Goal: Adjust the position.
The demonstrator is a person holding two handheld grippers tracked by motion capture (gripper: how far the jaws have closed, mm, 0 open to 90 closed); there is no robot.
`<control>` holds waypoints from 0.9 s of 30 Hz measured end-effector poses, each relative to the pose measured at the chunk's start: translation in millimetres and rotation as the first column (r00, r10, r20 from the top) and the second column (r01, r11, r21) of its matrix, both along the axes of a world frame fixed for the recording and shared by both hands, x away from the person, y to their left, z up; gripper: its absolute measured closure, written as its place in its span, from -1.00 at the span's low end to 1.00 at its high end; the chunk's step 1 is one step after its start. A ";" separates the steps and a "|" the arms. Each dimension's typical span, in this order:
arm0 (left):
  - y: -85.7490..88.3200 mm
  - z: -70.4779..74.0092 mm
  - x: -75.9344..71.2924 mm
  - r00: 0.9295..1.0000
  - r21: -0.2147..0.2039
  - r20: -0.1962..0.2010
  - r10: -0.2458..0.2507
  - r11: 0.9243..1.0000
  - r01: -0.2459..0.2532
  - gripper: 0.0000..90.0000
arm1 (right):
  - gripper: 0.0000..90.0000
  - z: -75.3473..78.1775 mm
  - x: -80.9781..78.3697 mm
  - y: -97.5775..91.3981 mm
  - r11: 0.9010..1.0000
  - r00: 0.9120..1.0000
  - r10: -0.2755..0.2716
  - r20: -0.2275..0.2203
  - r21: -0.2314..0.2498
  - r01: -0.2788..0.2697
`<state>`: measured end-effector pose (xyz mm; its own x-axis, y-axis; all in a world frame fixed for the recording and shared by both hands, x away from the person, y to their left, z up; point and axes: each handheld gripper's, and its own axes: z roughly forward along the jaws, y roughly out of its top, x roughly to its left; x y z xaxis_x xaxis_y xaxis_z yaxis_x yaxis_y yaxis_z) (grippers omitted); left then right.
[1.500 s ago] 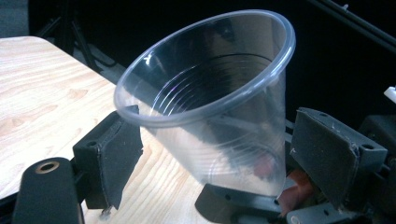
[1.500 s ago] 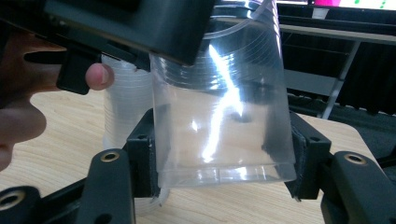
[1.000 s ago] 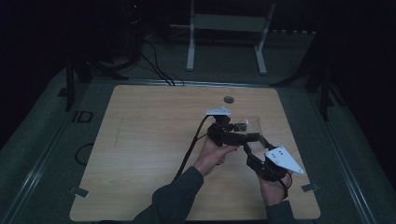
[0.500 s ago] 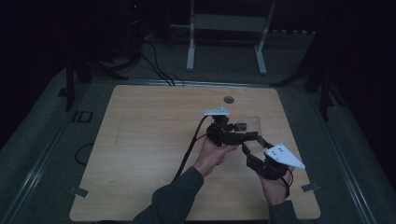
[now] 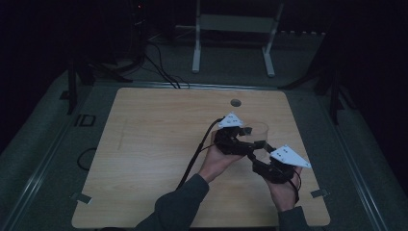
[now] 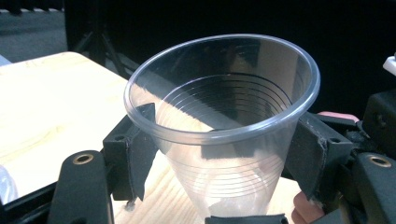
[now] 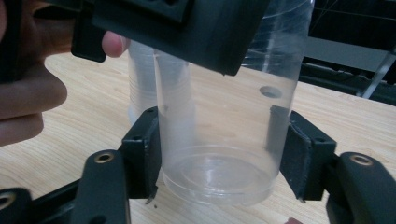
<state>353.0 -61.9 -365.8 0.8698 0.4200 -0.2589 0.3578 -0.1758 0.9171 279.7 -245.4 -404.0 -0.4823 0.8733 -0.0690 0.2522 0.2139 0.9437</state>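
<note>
While your left hand-held gripper [image 6: 219,154] clamps the clear thin plastic cup [image 6: 224,126] under its rim, squeeze lightly; your right hand-held gripper [image 7: 219,154], at 5 o'clock, has just been closing around its base.

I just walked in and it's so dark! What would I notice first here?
A see-through plastic cup stands between the two black grippers near the right side of the wooden table. The left gripper clasps it under its rim, and the right gripper brackets its base. The room behind is nearly black.
</note>
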 end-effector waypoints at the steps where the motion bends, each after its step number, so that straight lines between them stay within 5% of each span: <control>1: -0.4 0.2 -0.7 1.000 0.005 0.010 0.003 1.000 -0.003 -0.33 | -0.11 -0.2 -0.1 0.3 1.000 1.000 -0.001 0.000 -0.001 0.001; 5: -1.1 0.7 -2.0 1.000 0.000 0.013 0.006 1.000 -0.006 -0.37 | -0.10 -0.4 -0.3 0.8 1.000 1.000 -0.003 0.003 0.001 0.003; 16: 0.4 0.5 2.4 0.998 -0.123 -0.062 -0.006 0.992 -0.001 -0.50 | -0.09 -0.9 -5.1 1.5 1.000 0.999 0.009 0.049 0.016 -0.010; 27: -0.6 -0.1 -2.7 1.000 -0.158 -0.028 0.010 0.987 -0.014 -0.40 | -0.09 -3.7 -5.9 0.8 0.997 0.999 0.022 0.040 0.070 -0.025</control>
<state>350.3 -62.4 -366.0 0.8567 0.3826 -0.3459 0.3838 -0.0250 0.9231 273.8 -244.6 -407.7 -0.5012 0.8649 -0.0270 0.2101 0.1519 0.9658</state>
